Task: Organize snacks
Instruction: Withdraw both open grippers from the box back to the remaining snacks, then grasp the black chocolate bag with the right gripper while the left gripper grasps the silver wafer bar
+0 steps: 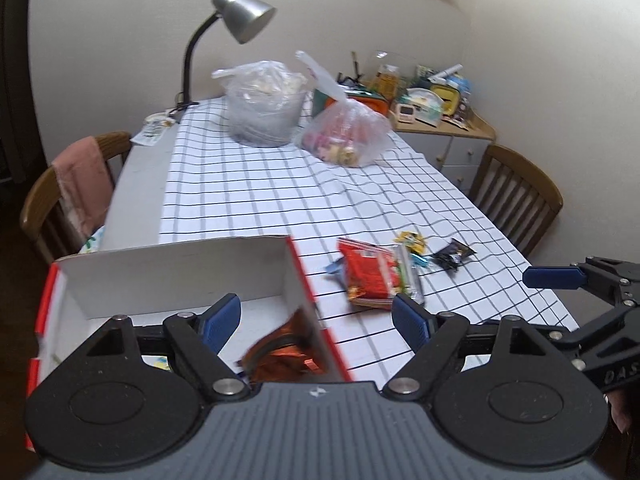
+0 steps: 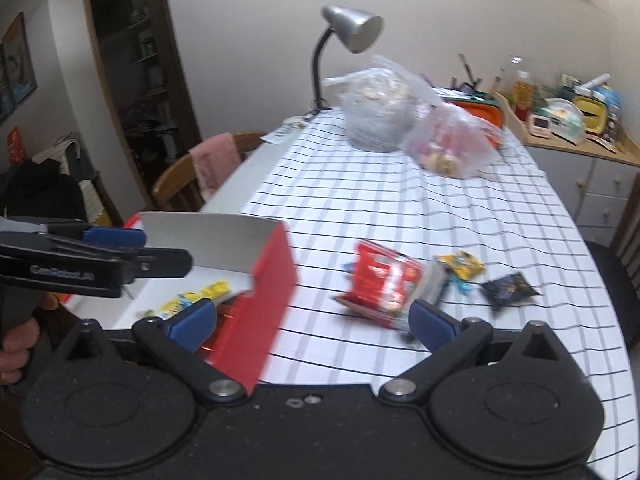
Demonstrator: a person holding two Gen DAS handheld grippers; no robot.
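Note:
A red cardboard box [image 1: 176, 268] with a white inside stands at the table's near left; it also shows in the right wrist view [image 2: 272, 288]. An orange foil snack [image 1: 280, 356] lies inside it, with a yellow packet [image 2: 200, 296] beside. My left gripper [image 1: 316, 320] is open and empty, over the box's right wall. My right gripper [image 2: 312, 324] is open and empty, just right of the box. A red snack pack [image 1: 370, 272] [image 2: 380, 280], a yellow packet [image 1: 412, 240] [image 2: 460, 264] and a black packet [image 1: 454, 256] [image 2: 508, 288] lie on the checked cloth.
Two clear plastic bags [image 1: 264, 104] [image 1: 346, 132] and a desk lamp [image 1: 236, 20] stand at the table's far end. Wooden chairs [image 1: 516, 196] [image 1: 64, 196] flank the table. A cluttered sideboard [image 1: 444, 120] is at the back right.

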